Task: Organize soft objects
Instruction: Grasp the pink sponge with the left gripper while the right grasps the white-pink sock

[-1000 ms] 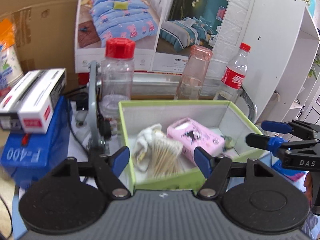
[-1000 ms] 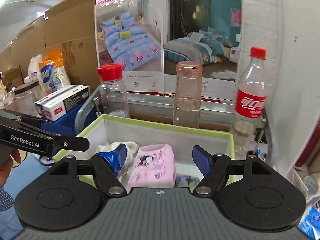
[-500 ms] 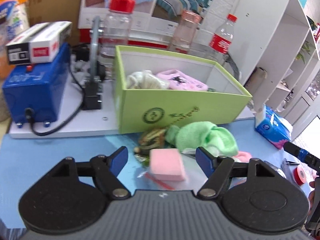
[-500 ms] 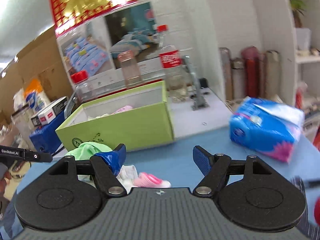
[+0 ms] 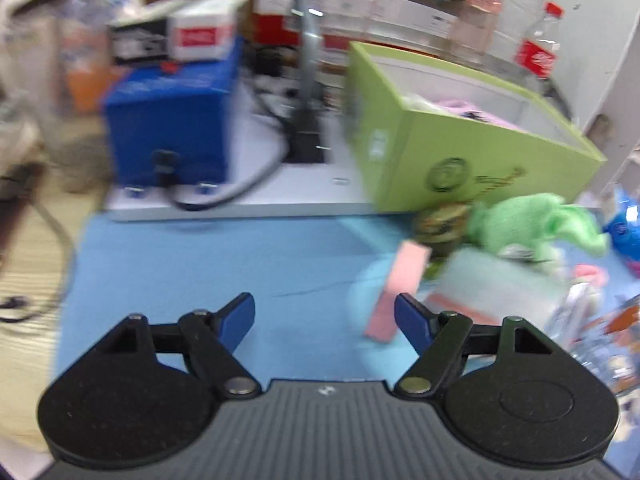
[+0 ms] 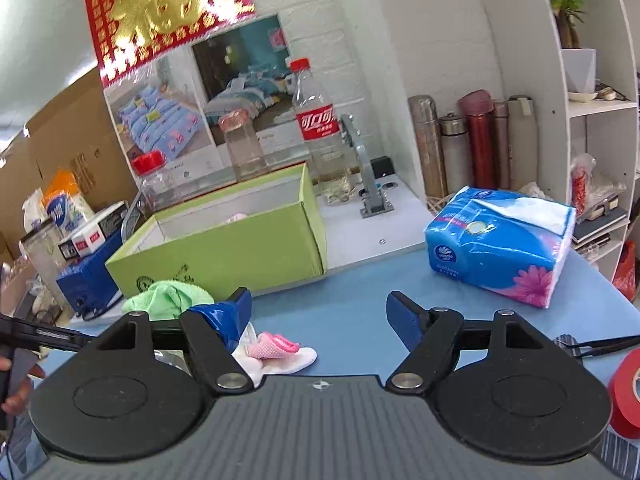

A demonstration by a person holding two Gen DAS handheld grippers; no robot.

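Right wrist alone shows the tissue pack (image 6: 500,248); both the left gripper (image 5: 324,316) and right gripper (image 6: 318,314) gape, empty.

You are looking along two alike grippers: the left gripper (image 5: 325,317) and right gripper (image 6: 319,312) are each showing a ribbed grey body, two black round-lobed plates with triangular cut-outs, silver pivot screws and blue pads. Wrinkled blue tape is wrapping one of the right gripper's fingers (image 6: 224,320).
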